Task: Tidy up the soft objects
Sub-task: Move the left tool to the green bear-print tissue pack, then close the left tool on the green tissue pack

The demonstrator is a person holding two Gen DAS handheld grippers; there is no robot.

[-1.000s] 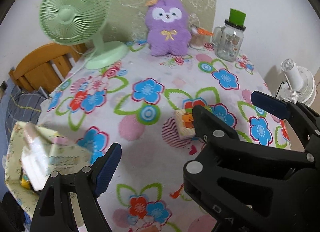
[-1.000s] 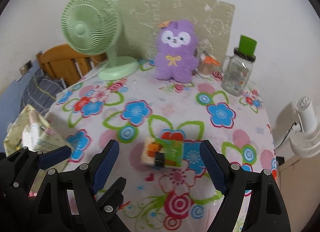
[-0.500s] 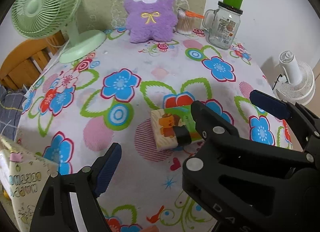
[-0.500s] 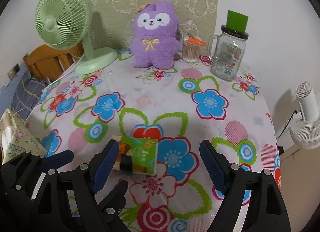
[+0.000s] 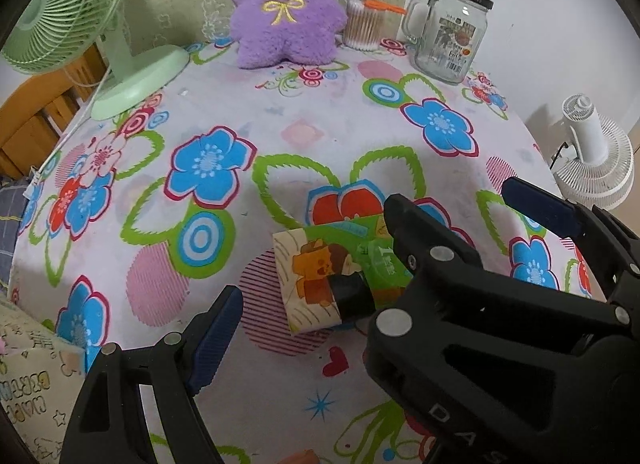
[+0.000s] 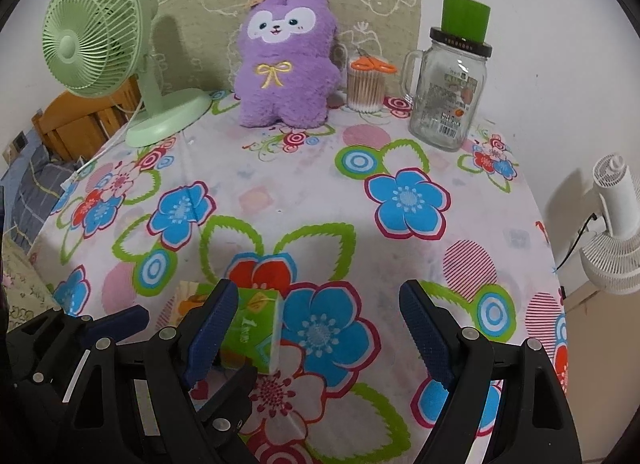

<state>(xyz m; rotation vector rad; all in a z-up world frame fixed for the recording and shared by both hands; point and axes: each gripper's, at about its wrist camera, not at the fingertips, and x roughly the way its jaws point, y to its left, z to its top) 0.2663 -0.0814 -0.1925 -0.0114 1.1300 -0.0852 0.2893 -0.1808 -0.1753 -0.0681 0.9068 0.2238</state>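
Flowered tablecloth [image 6: 304,191] fills both views. Low in the frames, a soft tissue pack [image 5: 332,278] lies flat. Left gripper [image 5: 320,320] and right gripper [image 6: 316,328] gape empty: approach step. Next, presumably, straddle and squeeze it gently.

- Round worktop [image 6: 320,191], draped in a white cloth printed with blue, red and green flowers.
- At the back, centre: purple plush toy [image 6: 286,59], upright, against a beige mat on the wall.
- Back left: pale green desk fan [image 6: 108,59], base on the cloth, white cord trailing off the left edge.
- Just right of the plush: clear tub of cotton swabs [image 6: 366,89], orange scissors on top.
- Farther right: glass mug jar [image 6: 450,91] with a handle, a green cup upturned on its black lid.
- Near edge: green tissue pack [image 5: 332,276], lying flat on the cloth, well apart from the back row.
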